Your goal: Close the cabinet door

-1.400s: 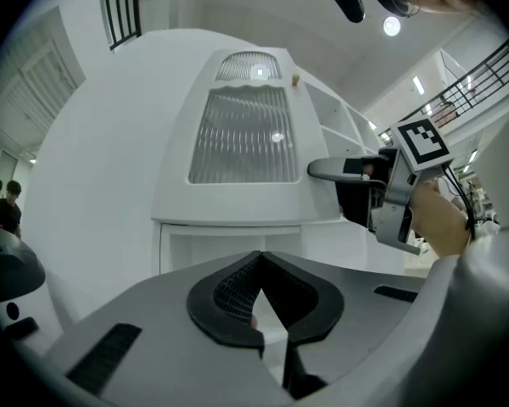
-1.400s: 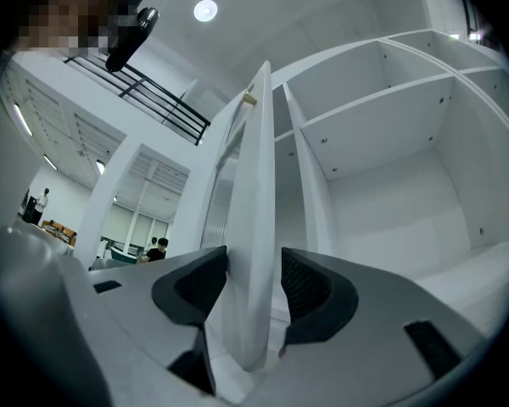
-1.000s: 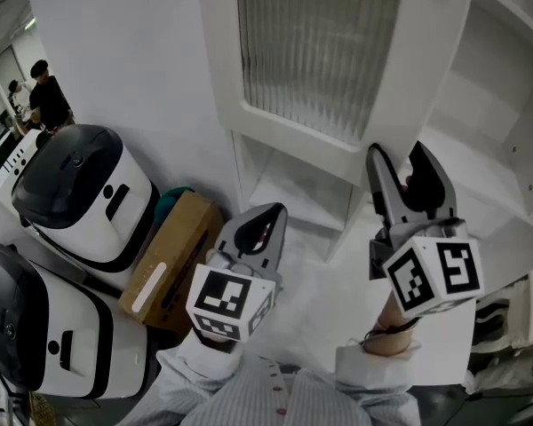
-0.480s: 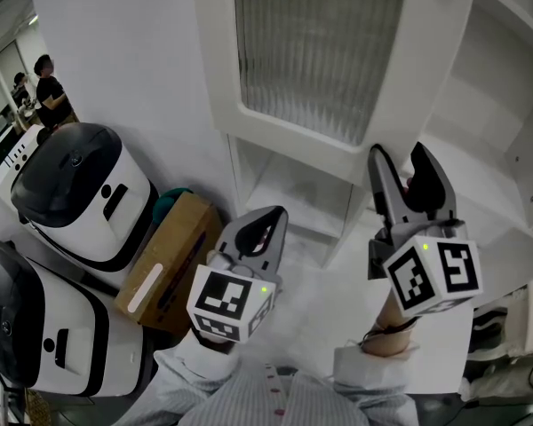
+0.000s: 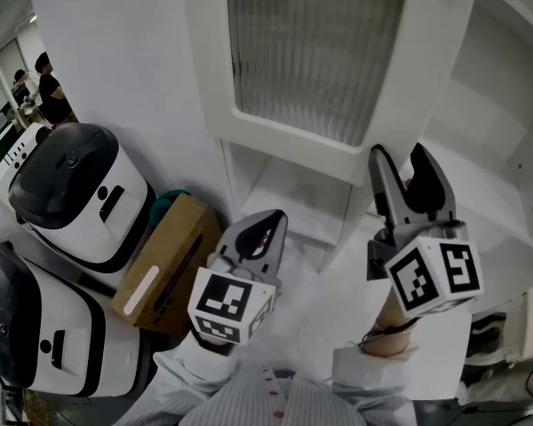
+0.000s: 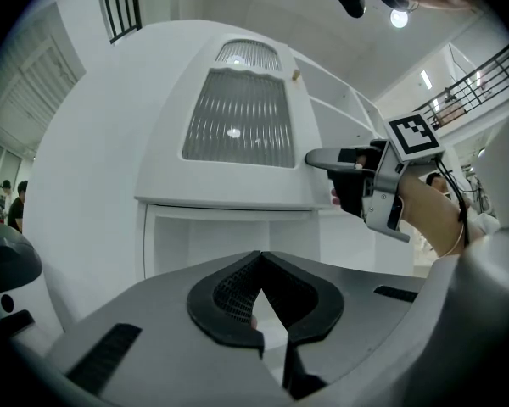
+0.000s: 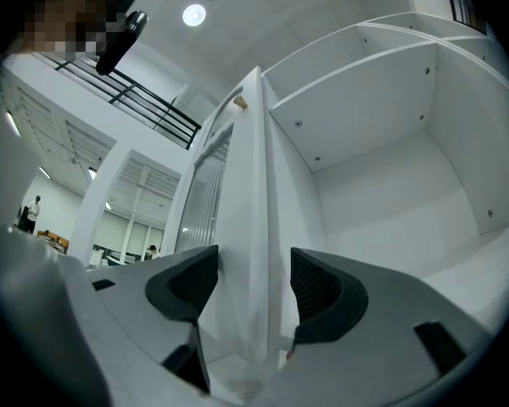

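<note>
The white cabinet door (image 5: pixel 293 140) with a ribbed glass panel stands open in front of the cabinet's bare shelves (image 5: pixel 489 105). In the head view my right gripper (image 5: pixel 400 162) straddles the door's free edge low down. The right gripper view shows that edge (image 7: pixel 254 185) running up between the two pads of the right gripper (image 7: pixel 254 278), which is shut on it. My left gripper (image 5: pixel 268 216) hangs lower and to the left, shut and empty, apart from the door. In the left gripper view its tips (image 6: pixel 261 257) meet below the door (image 6: pixel 237 125).
Two white and black appliances (image 5: pixel 80 193) (image 5: pixel 27 327) stand on the floor at the left, with a cardboard box (image 5: pixel 164 269) beside them against the cabinet. An open lower compartment (image 5: pixel 293 189) lies under the door. People (image 5: pixel 49 91) stand far off at the left.
The door has drifted slightly left in the head view. Both grippers sit almost where they were, the right one still on the door's edge.
</note>
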`<state>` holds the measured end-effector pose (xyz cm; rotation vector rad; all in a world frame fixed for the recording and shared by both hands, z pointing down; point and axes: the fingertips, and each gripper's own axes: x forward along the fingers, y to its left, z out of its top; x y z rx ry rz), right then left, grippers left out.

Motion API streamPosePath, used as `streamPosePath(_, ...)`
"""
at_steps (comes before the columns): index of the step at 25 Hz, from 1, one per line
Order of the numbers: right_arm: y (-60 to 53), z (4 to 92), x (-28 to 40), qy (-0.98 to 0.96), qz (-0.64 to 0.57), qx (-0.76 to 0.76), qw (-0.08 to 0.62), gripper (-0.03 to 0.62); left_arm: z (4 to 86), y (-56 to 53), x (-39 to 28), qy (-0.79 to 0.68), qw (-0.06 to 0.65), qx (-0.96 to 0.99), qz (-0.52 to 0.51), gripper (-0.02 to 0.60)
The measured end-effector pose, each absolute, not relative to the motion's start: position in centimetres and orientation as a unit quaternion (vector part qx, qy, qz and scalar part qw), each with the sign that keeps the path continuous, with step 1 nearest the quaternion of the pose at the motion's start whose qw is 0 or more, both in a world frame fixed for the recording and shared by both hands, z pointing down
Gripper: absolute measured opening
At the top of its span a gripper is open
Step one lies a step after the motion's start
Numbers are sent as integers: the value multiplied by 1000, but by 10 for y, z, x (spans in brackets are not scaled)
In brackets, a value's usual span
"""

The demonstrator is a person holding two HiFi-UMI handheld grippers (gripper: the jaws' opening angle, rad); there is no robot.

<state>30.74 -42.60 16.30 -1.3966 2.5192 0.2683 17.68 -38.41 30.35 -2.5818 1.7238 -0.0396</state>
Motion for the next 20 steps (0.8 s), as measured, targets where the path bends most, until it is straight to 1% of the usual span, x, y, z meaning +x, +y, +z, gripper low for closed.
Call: streamPosePath(20, -441, 164, 311, 862, 83, -484, 122, 236, 307, -394, 177, 552, 15, -833, -20, 11)
